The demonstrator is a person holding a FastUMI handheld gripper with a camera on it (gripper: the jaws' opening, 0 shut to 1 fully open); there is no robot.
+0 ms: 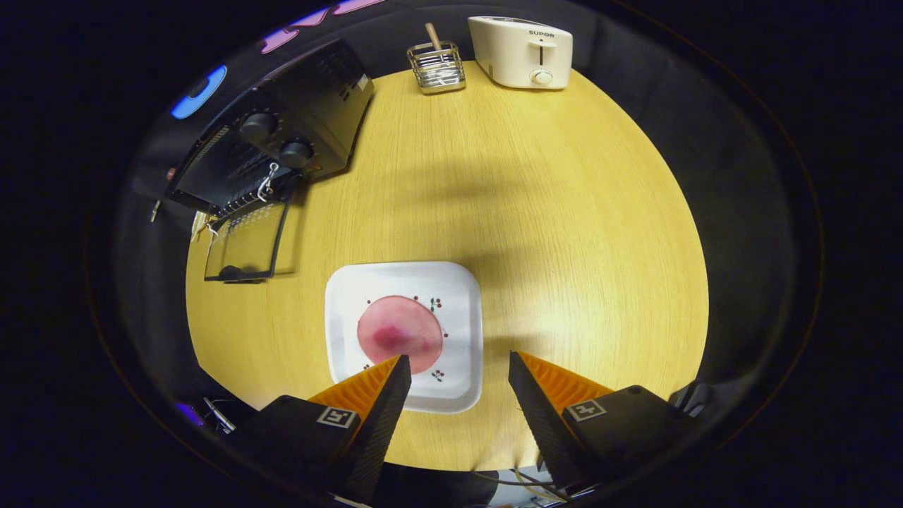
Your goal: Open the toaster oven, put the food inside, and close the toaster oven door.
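Spread and empty, the hand-held gripper (458,370) hovers above the plate (451,310); the round pink food (399,331) lies just ahead of one finger, left of the gap.

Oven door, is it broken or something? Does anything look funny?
Not broken. The oven door is folded down open onto the table. The food sits flat on its plate, nothing spilled. The open gripper hangs over the plate's near edge.

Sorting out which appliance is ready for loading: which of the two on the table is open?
The black toaster oven, its glass door folded down; the cream toaster isn't. The claw is open.
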